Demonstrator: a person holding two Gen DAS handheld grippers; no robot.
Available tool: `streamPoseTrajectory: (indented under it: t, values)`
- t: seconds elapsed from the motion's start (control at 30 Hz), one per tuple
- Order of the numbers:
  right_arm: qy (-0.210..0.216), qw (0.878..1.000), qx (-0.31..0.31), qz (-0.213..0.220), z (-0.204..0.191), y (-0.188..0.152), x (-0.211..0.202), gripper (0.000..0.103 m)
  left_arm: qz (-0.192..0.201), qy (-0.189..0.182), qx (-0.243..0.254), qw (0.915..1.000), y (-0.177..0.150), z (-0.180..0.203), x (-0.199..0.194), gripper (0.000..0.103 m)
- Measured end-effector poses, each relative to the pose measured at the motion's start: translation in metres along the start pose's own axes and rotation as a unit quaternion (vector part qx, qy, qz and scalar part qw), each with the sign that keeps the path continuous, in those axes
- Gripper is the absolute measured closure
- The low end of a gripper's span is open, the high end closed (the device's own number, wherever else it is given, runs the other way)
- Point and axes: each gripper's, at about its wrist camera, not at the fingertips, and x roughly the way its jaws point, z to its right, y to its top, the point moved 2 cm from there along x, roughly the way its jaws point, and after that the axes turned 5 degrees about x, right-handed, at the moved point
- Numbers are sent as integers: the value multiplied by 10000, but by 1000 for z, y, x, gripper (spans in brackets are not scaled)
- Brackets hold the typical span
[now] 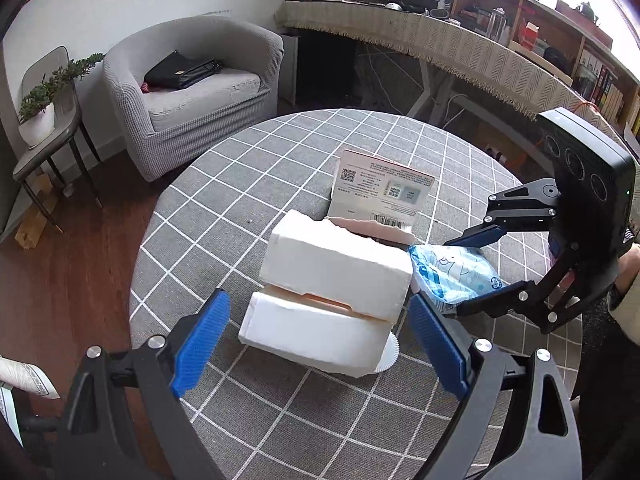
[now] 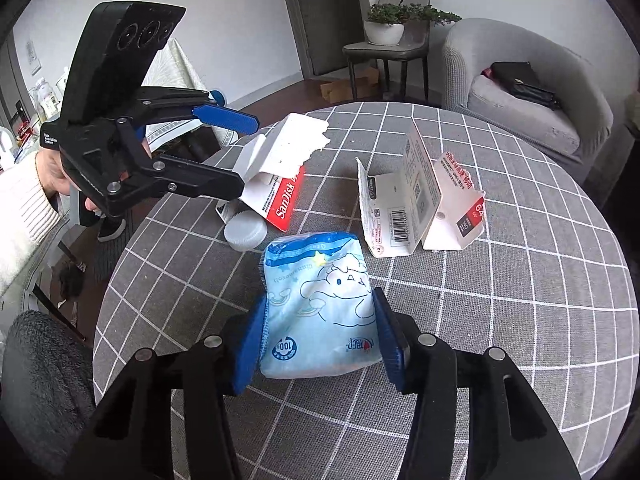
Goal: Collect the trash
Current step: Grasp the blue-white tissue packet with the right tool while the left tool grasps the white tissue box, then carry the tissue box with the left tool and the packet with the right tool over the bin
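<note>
A torn white SanDisk box (image 1: 332, 280) lies on the round checked table (image 1: 280, 420), and my left gripper (image 1: 318, 344) stands open around it, blue pads clear of both sides. From the right wrist view that same left gripper (image 2: 248, 154) hovers over the box (image 2: 280, 148). A white ribbed cap (image 2: 246, 234) peeks out beside the box. My right gripper (image 2: 320, 340) is shut on a blue cartoon tissue pack (image 2: 320, 300), pads pressing its two sides. A second torn card package (image 2: 420, 200) stands opened just beyond the pack.
A grey armchair (image 1: 192, 92) with a black bag stands past the table's far edge. A chair with a potted plant (image 1: 38, 120) is at the left, and a long cloth-covered desk (image 1: 460, 44) at the back. A white sleeve (image 2: 24, 216) holds the left gripper.
</note>
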Motion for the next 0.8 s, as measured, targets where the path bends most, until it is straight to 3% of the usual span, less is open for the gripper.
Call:
streamPoseTrajectory:
  t: [0.3,0.37,0.5,0.8]
  values:
    - [9,10000,38,20,-2,2,-1,51,-168,2,136,9998,2,2,15,10]
    - [11,10000,42,16,-3,4,0,51,-148,61,158,9997,2,3,17,17]
    - [-17,10000,36,29,-4,8,-2,51,2,47,-203,9998,0,-9,12,21]
    - [-144,9998,105,105,-5,19,-8,51,653,560,-1035,9909,-7,-23,-34,22]
